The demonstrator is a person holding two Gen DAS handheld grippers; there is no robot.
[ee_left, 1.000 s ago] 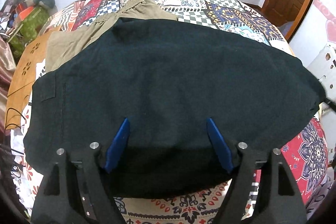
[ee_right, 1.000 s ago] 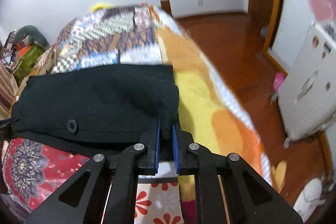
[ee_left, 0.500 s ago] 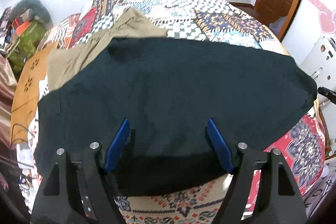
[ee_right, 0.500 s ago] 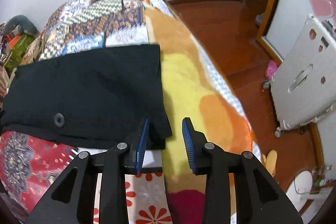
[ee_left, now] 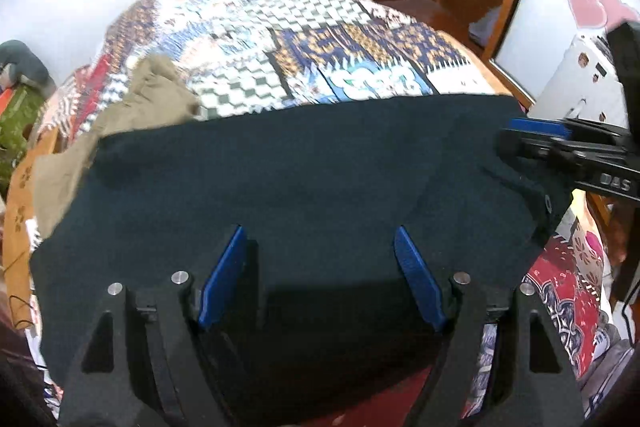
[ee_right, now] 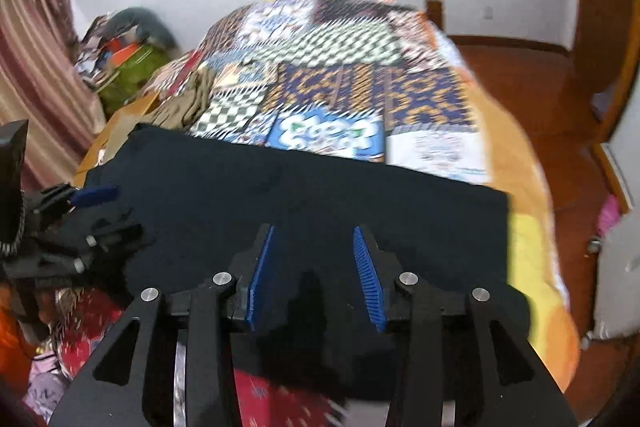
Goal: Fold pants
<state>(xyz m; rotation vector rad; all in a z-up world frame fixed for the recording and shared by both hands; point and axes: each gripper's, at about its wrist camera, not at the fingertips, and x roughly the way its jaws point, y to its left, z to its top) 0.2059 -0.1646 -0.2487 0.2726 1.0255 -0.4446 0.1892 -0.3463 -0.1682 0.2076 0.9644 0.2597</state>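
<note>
Both views have been swung up since the earlier pictures, so more of the bed (ee_left: 360,39) and the far wall is seen. The patchwork bed cover fills the upper middle of each frame. The black pants (ee_left: 300,187) are spread flat across the near end of the bed, with the long side running left to right across the picture. A tan garment (ee_left: 148,99) is tucked under the upper left edge of the pants. No boxes or baskets are shown.

The left gripper (ee_left: 320,275) is held wide open over the pants, and nothing is pinched. The right gripper (ee_right: 314,271) has just been opening; its jaws are apart, and the cloth held before has been let go.

The pants button (ee_left: 547,203) is shown only in the left view. A striped curtain (ee_right: 36,67) is shown only in the right view.
</note>
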